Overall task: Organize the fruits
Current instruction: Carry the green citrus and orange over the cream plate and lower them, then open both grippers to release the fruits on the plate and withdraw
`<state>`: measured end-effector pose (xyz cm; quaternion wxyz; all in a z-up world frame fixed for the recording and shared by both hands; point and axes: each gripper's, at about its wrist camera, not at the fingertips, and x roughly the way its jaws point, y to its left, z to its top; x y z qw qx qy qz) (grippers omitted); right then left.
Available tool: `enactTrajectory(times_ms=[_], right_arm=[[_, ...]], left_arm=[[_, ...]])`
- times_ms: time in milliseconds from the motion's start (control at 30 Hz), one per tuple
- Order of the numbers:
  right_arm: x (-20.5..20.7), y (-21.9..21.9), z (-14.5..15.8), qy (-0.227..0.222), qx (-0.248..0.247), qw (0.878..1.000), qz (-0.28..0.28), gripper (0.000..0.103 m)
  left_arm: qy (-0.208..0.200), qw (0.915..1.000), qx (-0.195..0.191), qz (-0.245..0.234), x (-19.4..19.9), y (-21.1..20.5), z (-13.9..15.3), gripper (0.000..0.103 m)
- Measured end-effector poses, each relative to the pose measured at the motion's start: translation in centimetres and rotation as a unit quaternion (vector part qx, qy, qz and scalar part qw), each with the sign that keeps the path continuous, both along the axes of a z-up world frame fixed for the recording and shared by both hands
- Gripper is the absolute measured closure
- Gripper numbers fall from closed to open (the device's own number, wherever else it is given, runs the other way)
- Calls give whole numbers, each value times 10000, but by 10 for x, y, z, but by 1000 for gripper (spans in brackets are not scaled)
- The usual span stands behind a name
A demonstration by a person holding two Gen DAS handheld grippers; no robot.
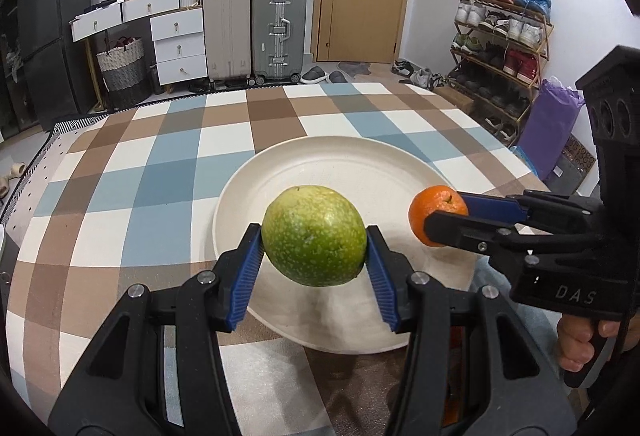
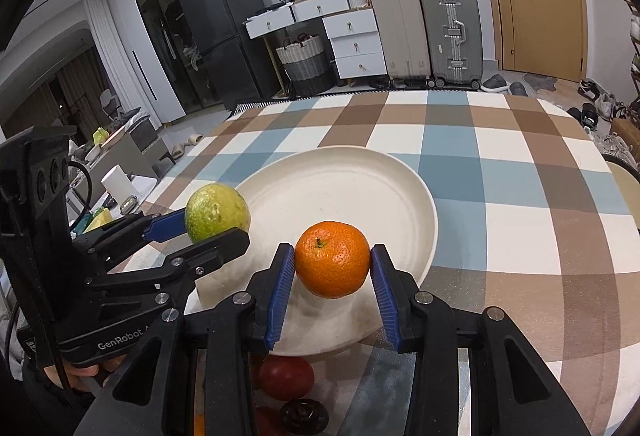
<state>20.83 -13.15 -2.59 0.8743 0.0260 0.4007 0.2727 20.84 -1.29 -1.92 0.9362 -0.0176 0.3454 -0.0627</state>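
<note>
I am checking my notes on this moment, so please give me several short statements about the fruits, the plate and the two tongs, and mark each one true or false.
1. The left tongs grip a green fruit. True.
2. The right tongs are empty. False: they grip an orange.
3. The white plate has fruit lying on it. False: its visible surface is bare; both fruits are held above it.
4. The plate rests on a checked tablecloth. True.
5. A red fruit lies near the plate's near edge, below the right tongs. True.
6. The orange has been peeled. False: its skin is whole, with the stem end showing.
</note>
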Motion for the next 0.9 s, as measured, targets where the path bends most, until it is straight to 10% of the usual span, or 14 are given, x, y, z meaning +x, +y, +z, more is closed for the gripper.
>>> enactTrajectory(times_ms=[700,900], right_arm=[[4,7,-15,155,-170,9997,-83,63],[-2,8,-9,19,-176,9998,-66,39]], left_arm=[[314,9995,-7,18,8,3,-14,55],[244,9997,20,41,7,3,-11,48]])
